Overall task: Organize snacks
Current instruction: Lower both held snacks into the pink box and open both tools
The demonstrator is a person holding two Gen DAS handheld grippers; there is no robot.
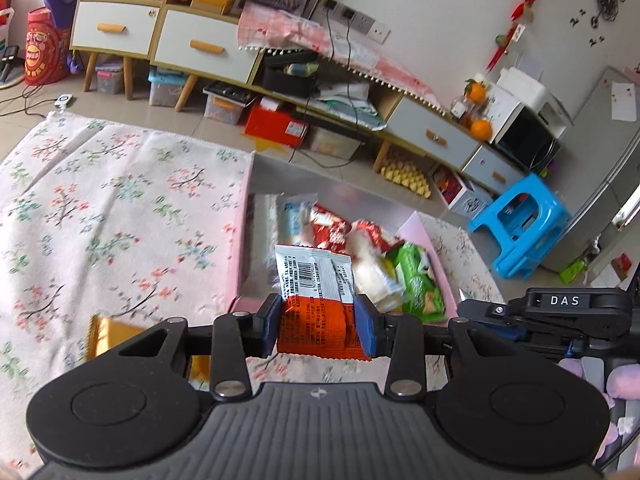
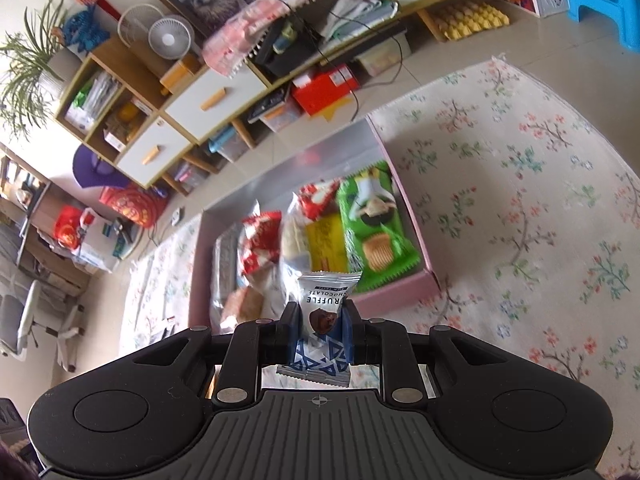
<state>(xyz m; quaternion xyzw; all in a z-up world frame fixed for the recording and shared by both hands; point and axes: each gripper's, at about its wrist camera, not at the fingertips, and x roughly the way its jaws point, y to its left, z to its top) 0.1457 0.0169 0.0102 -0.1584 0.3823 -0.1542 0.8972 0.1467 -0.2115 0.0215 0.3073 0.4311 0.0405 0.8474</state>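
Observation:
My left gripper (image 1: 317, 322) is shut on an orange and white snack packet (image 1: 314, 292), held above the near end of the pink box (image 1: 236, 240). The box holds several snacks: a green cracker bag (image 1: 420, 280), red packets (image 1: 336, 228) and a white-blue packet (image 1: 294, 216). My right gripper (image 2: 320, 334) is shut on a white and blue chocolate truffle packet (image 2: 325, 304), held above the near edge of the same pink box (image 2: 416, 220). The green cracker bag (image 2: 374, 224) and red packets (image 2: 260, 244) lie inside. The right gripper also shows at the right edge of the left wrist view (image 1: 560, 312).
A gold packet (image 1: 108, 336) lies on the floral rug (image 1: 100, 208) left of my left gripper. A long low cabinet (image 1: 280, 60) with drawers lines the far wall, with storage bins under it. A blue plastic stool (image 1: 524, 224) stands at the right. The rug (image 2: 520, 200) spreads right of the box.

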